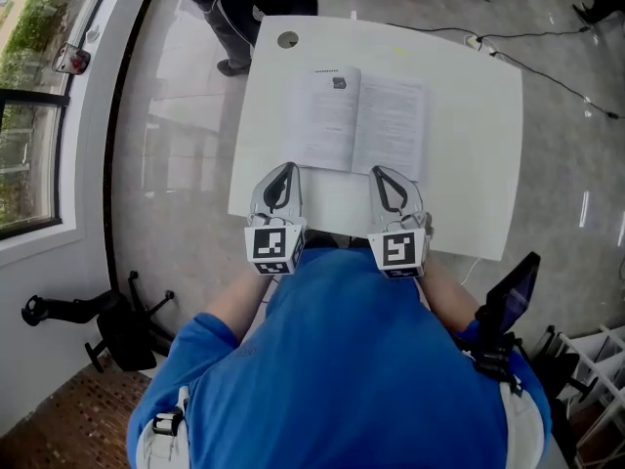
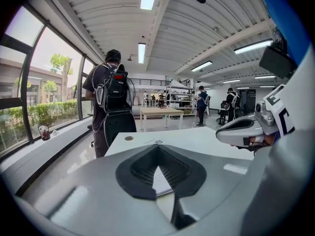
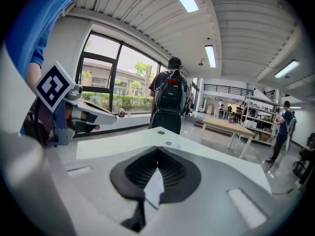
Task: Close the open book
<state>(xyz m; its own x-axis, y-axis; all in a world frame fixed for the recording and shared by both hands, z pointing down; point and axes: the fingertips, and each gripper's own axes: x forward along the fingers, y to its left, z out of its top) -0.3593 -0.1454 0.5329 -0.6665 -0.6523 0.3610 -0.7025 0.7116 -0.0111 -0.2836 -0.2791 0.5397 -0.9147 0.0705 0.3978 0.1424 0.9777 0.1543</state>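
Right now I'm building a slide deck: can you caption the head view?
Left gripper and right gripper, both shut, point at an open book on a white table.

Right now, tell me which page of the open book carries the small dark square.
The left page, ahead of the left gripper: a small dark square sits near its far edge. The right page shows only text.

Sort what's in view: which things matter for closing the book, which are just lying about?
Job: open book, flat on the white table; left tool and right tool, both shut and empty, by its near edge.
Lying about: floor cable; table's grommet hole; person with backpack beyond the table.
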